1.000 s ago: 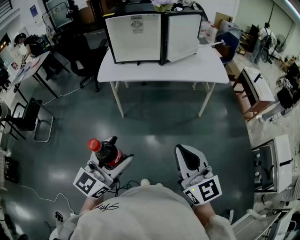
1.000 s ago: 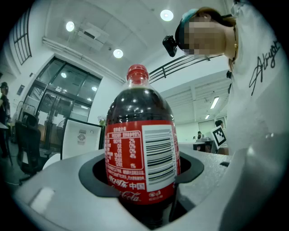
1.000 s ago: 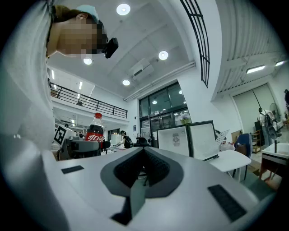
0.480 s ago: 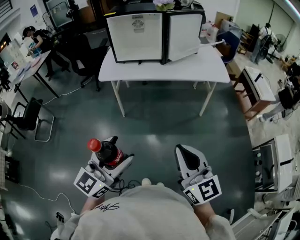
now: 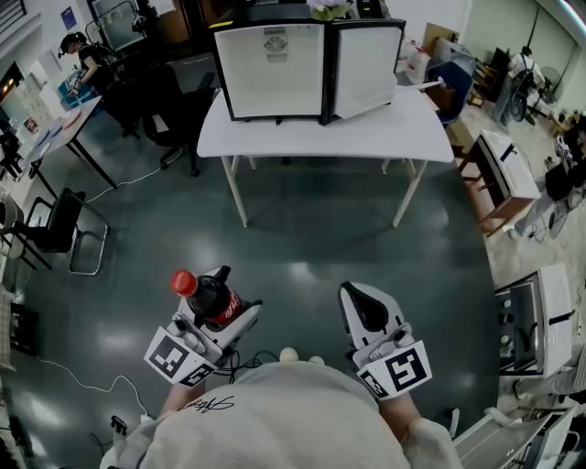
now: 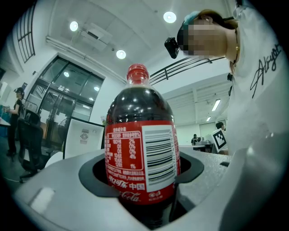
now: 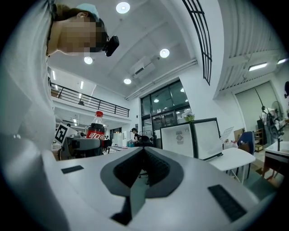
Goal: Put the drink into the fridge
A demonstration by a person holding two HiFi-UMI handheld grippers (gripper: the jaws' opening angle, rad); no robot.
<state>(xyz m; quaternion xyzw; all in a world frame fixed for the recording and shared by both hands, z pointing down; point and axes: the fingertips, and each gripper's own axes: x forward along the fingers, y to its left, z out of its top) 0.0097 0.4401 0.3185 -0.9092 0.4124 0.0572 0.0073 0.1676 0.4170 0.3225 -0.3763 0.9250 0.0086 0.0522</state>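
Left gripper (image 5: 212,302) clamped on upright cola bottle (image 5: 205,297), right gripper (image 5: 364,307) jaws together and empty, white fridge (image 5: 307,69) on white table (image 5: 325,137) well ahead, across the floor.

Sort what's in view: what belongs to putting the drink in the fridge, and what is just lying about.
Belongs to the job:
cola bottle, clamped in the left hand-held gripper
fridge on the white table
right hand-held gripper, shut and empty

Just lying about:
black chair
desk at the left
flowers on the fridge
cabinet at the right
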